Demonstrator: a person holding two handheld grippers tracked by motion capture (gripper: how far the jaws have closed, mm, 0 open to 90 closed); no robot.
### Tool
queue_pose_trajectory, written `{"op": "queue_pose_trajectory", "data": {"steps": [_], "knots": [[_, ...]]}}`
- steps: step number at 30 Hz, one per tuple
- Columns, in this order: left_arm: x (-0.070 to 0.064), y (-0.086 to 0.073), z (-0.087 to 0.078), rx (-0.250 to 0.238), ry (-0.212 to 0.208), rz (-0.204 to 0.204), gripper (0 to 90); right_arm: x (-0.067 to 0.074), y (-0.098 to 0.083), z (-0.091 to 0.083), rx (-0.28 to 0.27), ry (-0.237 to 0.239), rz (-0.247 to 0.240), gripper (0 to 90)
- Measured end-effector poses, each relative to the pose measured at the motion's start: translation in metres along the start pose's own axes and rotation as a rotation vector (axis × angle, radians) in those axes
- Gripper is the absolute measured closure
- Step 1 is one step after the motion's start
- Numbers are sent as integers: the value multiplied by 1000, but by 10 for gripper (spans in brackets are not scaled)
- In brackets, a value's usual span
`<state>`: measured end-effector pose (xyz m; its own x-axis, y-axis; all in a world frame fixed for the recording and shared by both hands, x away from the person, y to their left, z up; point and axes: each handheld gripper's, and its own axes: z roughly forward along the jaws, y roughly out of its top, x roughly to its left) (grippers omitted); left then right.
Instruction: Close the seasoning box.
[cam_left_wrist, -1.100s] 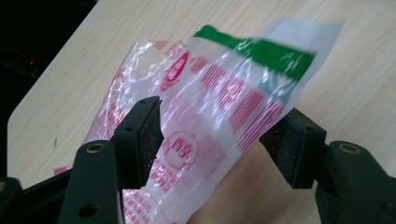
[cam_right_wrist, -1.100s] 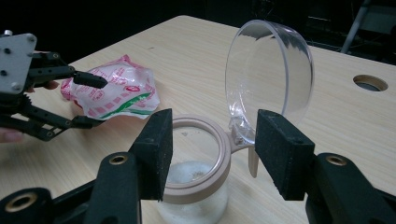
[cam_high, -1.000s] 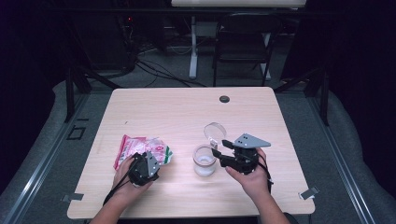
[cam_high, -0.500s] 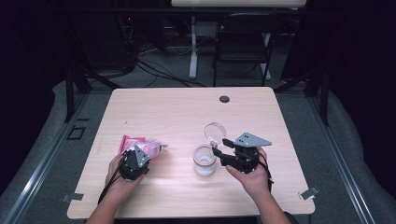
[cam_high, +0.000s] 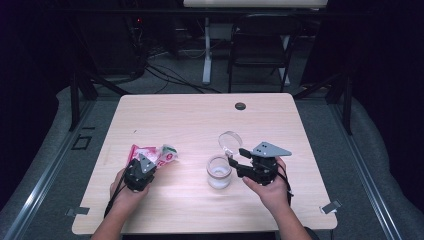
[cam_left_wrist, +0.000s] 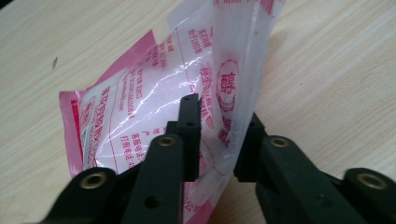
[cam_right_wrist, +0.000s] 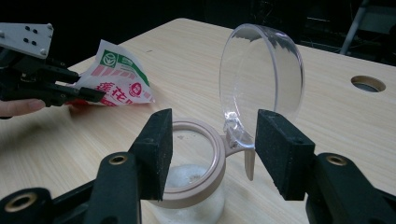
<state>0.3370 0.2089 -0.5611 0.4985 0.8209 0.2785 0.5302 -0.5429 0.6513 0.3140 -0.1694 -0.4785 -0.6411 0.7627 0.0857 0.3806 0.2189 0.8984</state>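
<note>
A pink, white and clear plastic bag lies on the table's left half. My left gripper has just been closing, and its jaws now pinch a raised fold of the bag. A clear jar with a beige rim holds a little white powder. Its clear hinged lid stands open. My right gripper is open, its jaws wide on either side of the rim and hinge.
The wooden table has a round cable hole near its far edge. A folding chair and cables stand on the floor beyond. The person's hands come in over the near edge.
My left hand has slid left along the bag, and its jaws have closed onto it, bunching the film upward. The right gripper, jar and lid have stayed put.
</note>
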Motion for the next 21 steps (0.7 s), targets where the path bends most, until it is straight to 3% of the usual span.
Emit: {"op": "queue_pose_trajectory", "data": {"steps": [10,12,21], "knots": [[12,0,-5,-10,-61,-94,872,0,-1,1,-2,-3,-1,467],[17,-1,-8,-22,-73,-127,880,0,-1,0,-3,-4,1,467],[33,0,-31,-104,-77,-197,900,0,-1,1,-4,-6,-2,467]]}}
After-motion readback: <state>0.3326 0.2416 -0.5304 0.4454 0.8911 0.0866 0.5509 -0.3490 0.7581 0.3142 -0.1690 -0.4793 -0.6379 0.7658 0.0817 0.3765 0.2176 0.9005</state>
